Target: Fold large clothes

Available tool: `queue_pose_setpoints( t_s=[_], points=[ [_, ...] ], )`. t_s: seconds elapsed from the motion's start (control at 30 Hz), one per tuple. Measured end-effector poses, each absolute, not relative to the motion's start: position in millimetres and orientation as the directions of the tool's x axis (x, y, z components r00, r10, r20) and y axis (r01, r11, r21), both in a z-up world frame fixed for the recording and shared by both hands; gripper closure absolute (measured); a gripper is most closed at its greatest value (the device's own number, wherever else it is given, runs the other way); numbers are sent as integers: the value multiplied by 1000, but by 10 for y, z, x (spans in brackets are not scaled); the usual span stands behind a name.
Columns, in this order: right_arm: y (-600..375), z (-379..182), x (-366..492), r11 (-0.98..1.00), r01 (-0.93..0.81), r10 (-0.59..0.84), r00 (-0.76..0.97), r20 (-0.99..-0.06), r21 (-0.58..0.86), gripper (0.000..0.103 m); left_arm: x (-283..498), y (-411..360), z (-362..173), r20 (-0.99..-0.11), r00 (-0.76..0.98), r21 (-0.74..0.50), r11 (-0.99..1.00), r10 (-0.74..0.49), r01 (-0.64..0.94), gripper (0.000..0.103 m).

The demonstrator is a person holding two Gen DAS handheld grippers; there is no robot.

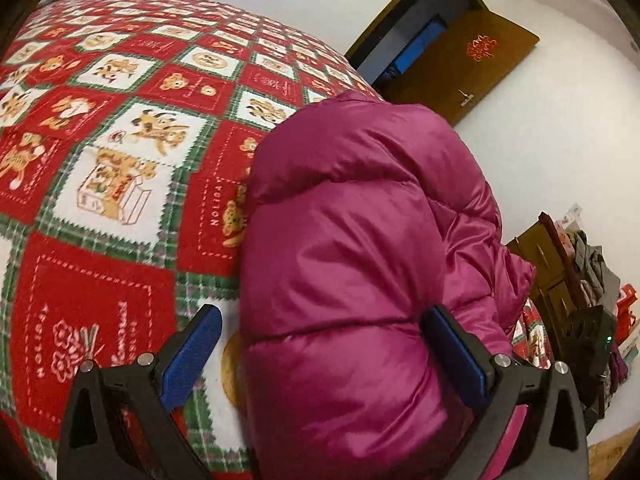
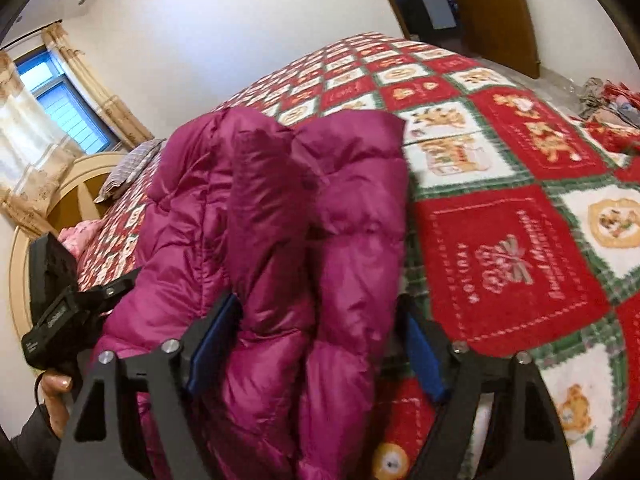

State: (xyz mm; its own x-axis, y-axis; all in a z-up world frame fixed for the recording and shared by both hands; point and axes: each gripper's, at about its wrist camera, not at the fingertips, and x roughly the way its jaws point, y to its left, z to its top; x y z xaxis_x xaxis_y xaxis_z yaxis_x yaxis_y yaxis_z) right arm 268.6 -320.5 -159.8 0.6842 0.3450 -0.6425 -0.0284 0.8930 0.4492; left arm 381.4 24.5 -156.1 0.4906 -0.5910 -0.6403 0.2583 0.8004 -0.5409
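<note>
A magenta puffer jacket [image 1: 352,248] lies folded in a thick bundle on the bed's red, white and green patterned blanket [image 1: 120,128]. My left gripper [image 1: 324,332] is open, its blue-padded fingers [image 1: 196,344] standing wide on either side of the bundle's near end. In the right wrist view the jacket [image 2: 272,240] shows as stacked folds, and my right gripper [image 2: 320,328] is open with its fingers [image 2: 216,340] on either side of the folds. The left gripper's body [image 2: 52,312] shows at the left there, held by a hand.
The blanket [image 2: 520,240] covers the bed. A brown open door [image 1: 452,60] stands beyond the bed. A wooden cabinet with piled clothes [image 1: 580,272] is at the right. A headboard [image 2: 48,208], a pillow [image 2: 128,168] and a curtained window [image 2: 52,104] are at the bed's far end.
</note>
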Motion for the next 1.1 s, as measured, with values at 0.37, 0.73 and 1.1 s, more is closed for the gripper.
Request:
queue_pose_setpoints(
  t_s=[0.37,0.73,1.1],
  points=[
    [-3000,-1642,2741,927,-50,299,697,-651,372,28,3764,152,-1595,-647,540,-431,842,-538,323,1],
    [-2969,-1641,2752,927,-47,293,711,-640,372,27,3757,182,-1622,-633,543,-443,833,-552,330,1],
    [-2951,-1656,2757,934,-51,279,723,-632,354,24,3741,198,-1627,-621,544,-458,825,-564,332,1]
  ],
)
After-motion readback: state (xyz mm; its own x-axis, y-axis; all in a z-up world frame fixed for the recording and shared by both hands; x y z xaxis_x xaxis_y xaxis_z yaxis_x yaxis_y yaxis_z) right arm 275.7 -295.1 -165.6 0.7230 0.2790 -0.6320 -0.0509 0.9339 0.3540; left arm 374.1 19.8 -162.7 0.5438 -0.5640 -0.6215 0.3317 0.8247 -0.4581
